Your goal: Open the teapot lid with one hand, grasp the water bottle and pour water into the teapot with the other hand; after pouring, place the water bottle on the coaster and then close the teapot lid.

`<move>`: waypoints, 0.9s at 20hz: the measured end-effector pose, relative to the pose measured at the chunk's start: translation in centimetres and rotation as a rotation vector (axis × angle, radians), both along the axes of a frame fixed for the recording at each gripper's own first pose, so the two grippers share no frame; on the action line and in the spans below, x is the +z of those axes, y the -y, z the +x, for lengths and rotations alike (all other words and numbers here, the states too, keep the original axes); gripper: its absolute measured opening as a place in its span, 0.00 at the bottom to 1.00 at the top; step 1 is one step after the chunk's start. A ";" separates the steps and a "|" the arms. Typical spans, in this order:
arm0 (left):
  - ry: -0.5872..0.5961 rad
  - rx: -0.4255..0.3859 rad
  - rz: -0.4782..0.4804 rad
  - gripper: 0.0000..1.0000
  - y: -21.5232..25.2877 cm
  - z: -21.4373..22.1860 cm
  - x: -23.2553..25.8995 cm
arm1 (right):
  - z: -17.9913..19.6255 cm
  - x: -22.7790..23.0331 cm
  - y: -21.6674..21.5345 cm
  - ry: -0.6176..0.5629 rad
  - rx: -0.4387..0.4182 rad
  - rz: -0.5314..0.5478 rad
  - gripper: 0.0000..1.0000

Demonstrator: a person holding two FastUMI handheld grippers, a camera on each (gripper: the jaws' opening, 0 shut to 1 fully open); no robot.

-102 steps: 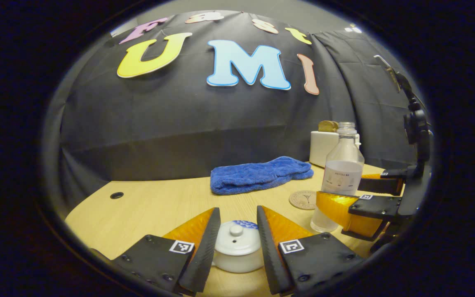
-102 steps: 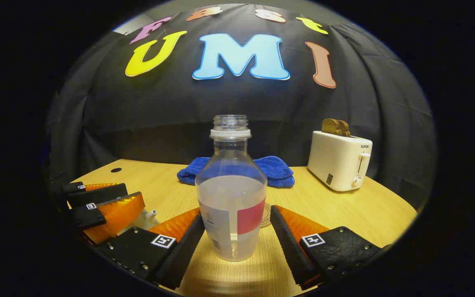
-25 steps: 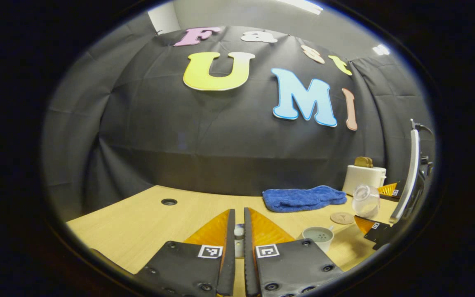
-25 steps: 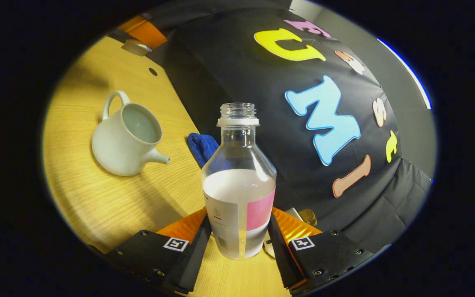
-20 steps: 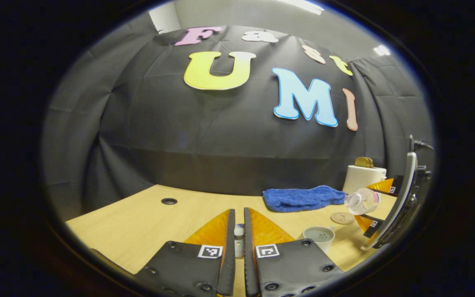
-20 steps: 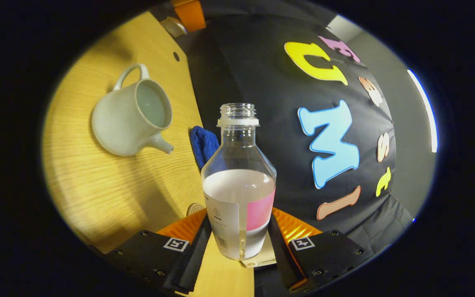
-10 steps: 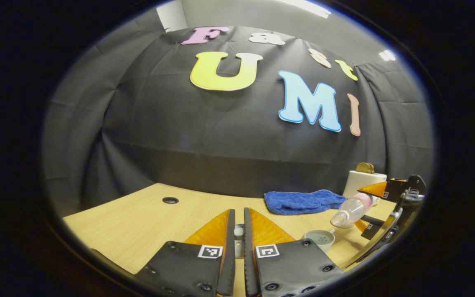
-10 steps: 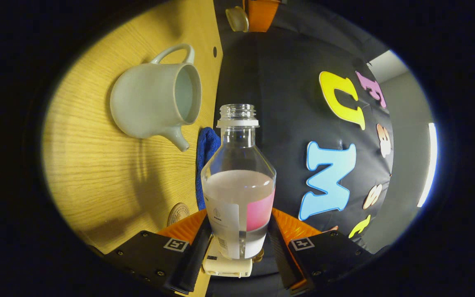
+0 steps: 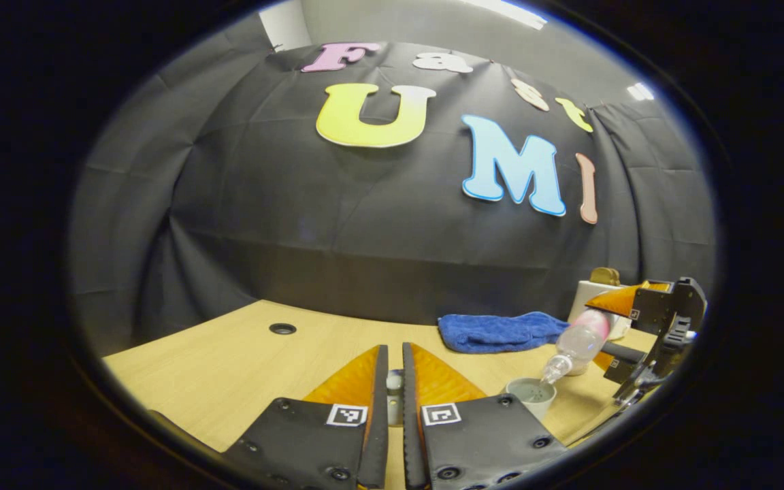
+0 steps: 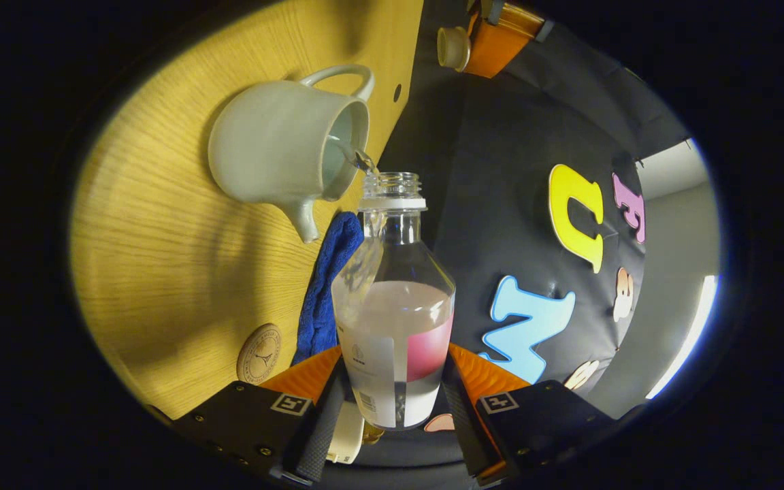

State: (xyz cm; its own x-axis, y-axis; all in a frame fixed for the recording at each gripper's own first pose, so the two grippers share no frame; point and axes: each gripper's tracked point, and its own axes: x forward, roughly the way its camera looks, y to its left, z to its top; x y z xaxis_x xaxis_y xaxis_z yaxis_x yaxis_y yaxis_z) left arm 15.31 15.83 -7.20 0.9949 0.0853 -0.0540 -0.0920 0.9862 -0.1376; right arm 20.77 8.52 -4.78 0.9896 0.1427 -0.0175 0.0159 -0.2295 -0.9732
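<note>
My right gripper (image 10: 392, 401) is shut on the clear water bottle (image 10: 393, 320), which is tipped with its open mouth over the white teapot (image 10: 276, 146). A thin stream of water runs from the mouth into the pot's opening. In the left gripper view the tilted bottle (image 9: 579, 344) and open teapot (image 9: 529, 396) sit at the lower right, with the right gripper (image 9: 627, 333) behind them. My left gripper (image 9: 395, 408) is shut on the teapot lid (image 9: 395, 391), held up to the pot's left. The lid (image 10: 452, 47) also shows far off in the right gripper view. The round coaster (image 10: 259, 354) lies bare on the table.
A blue towel (image 9: 497, 330) lies at the back of the wooden table (image 9: 242, 367), and a white toaster (image 9: 593, 299) stands behind the bottle. A cable hole (image 9: 282, 329) is at the table's far left.
The right gripper tipped the bottle further and brought its mouth over the teapot; water now flows into it. The left gripper with the lid stayed almost still.
</note>
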 end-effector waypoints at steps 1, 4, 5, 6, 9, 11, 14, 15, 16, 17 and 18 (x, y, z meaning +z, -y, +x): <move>0.002 0.001 0.001 0.15 -0.1 0.0 0.1 | 0.3 0.3 -0.1 0.004 0.003 -0.008 0.75; 0.003 0.007 0.004 0.15 -0.3 0.0 0.1 | 0.3 0.6 -0.1 0.010 0.011 -0.028 0.75; 0.000 0.006 0.003 0.15 -0.3 0.1 -0.1 | 0.3 0.7 -0.1 0.014 0.014 -0.039 0.75; -0.003 0.005 0.002 0.15 -0.2 0.1 -0.1 | 0.3 0.8 -0.2 0.021 0.019 -0.054 0.75; -0.008 0.000 -0.001 0.15 -0.2 0.2 -0.3 | 0.3 1.3 -0.4 0.039 0.033 -0.094 0.75; -0.010 0.001 -0.002 0.17 -0.2 0.2 -0.4 | 0.3 1.8 -0.6 0.057 0.046 -0.127 0.75; -0.014 0.000 -0.003 0.15 -0.1 0.3 -0.7 | 0.0 2.4 -1.1 0.092 0.067 -0.175 0.74; -0.017 -0.001 -0.002 0.17 -0.1 0.4 -0.7 | 0.0 2.3 -1.2 0.092 0.071 -0.179 0.75; -0.021 -0.002 -0.001 0.16 -0.1 0.3 -0.9 | 0.1 2.3 -1.2 0.090 0.075 -0.180 0.75; -0.025 -0.002 0.001 0.16 -0.1 0.4 -1.0 | 0.1 2.3 -1.3 0.090 0.081 -0.189 0.75; -0.026 -0.001 0.001 0.17 -0.1 0.4 -1.1 | 0.2 2.6 -1.7 0.095 0.089 -0.206 0.75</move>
State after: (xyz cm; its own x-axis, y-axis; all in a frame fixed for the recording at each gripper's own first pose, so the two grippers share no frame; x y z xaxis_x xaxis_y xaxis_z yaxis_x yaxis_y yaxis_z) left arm 15.70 15.97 -8.29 0.9932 0.0847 -0.0799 -0.0949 0.9864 -0.1338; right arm 20.93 10.18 -2.20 0.9718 0.2328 0.0371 0.1341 -0.4165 -0.8992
